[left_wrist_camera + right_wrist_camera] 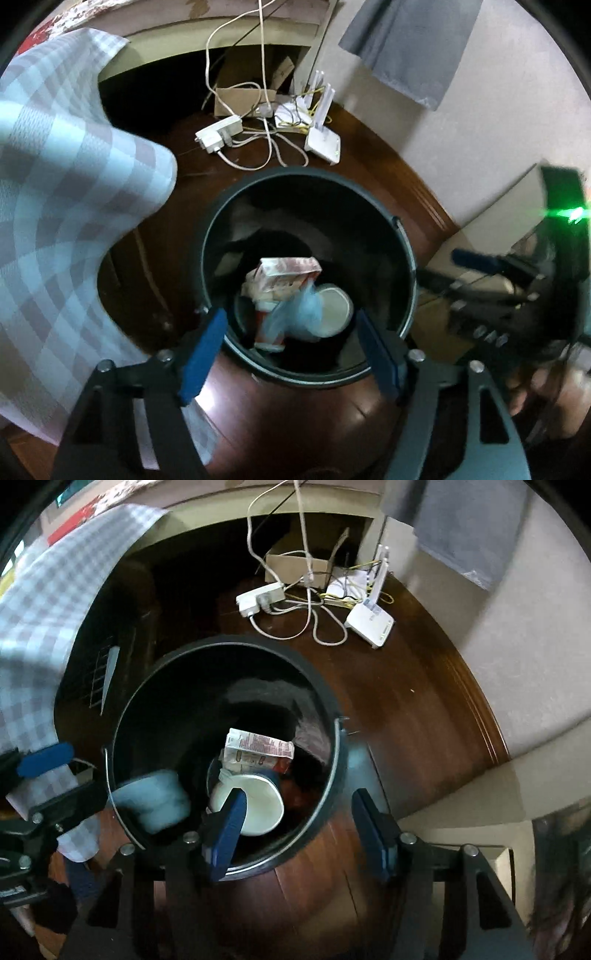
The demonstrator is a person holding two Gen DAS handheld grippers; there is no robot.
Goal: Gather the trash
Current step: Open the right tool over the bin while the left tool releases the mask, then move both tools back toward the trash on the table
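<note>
Trash point(291, 291), down at the bottom of the black bin point(406, 258): a printed carton point(288, 273), a white cup point(334, 310) and a pale blue bag point(299, 314), blurred as if dropping in.

Holding the left gripper point(291, 332) over the near rim, jaws spread wide and gripping nothing. Holding the right gripper point(301, 801) just to its right, jaws equally wide and empty, straddling the bin's right wall.

Judging the drop as the step in hand: keeping both pairs of jaws wide and high above the rim, lifting straight up and avoiding knocking the bin over on the wooden floor point(406, 709).

Pointing both tools steeply downward, side by side. Keeping clear of the checked cloth point(55, 184) hanging at the left and of the power strip point(260, 598) and router point(369, 622) on the floor beyond.
</note>
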